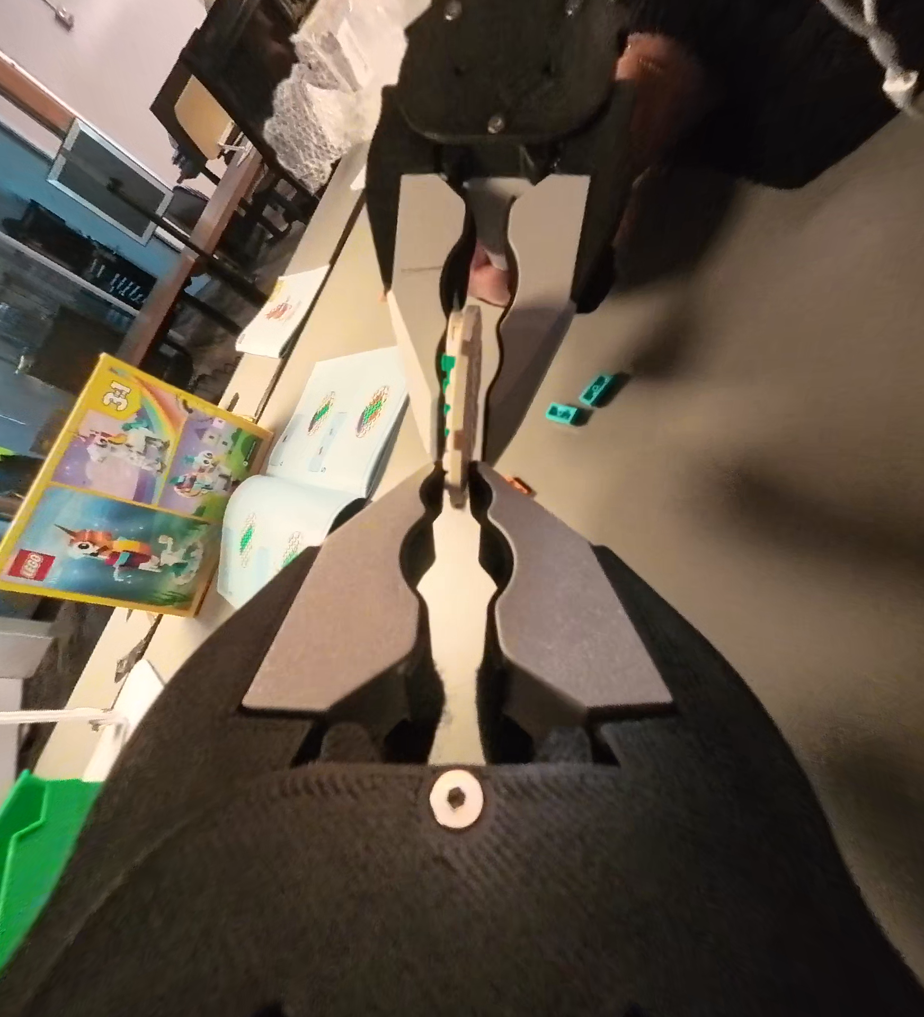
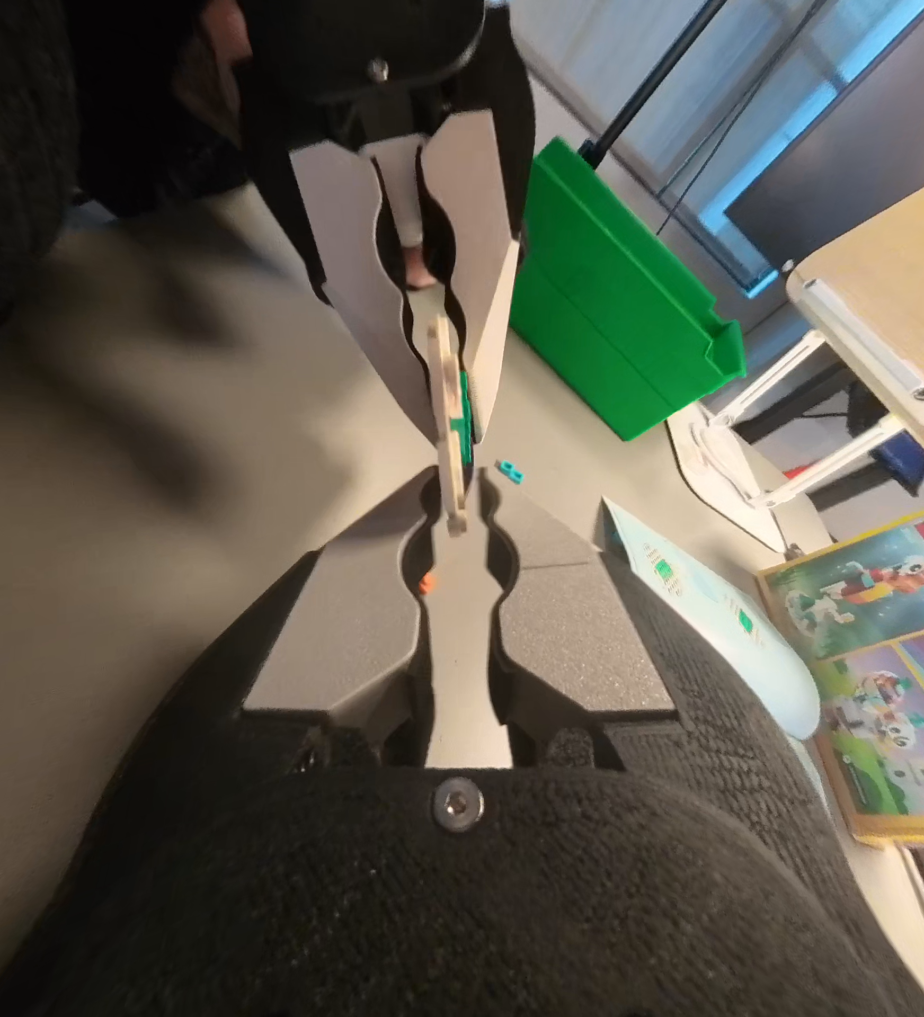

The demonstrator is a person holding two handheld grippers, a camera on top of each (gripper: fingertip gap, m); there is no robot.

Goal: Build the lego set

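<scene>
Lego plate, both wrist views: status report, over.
Left hand-held gripper and right hand-held gripper both shut on tan lego plate, one at each end, edge-on above the table. Green bricks already attached. Nothing in the way.

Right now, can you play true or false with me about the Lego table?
1. Both grippers hold the same tan Lego plate. True: the left gripper and the right gripper each pinch one end.
2. Green bricks sit on that plate. True.
3. The loose teal bricks are stacked on the Lego box. False: they lie on the table.
4. The instruction booklet is closed. False: it lies open.
5. The storage bin is red. False: it is green.
</scene>
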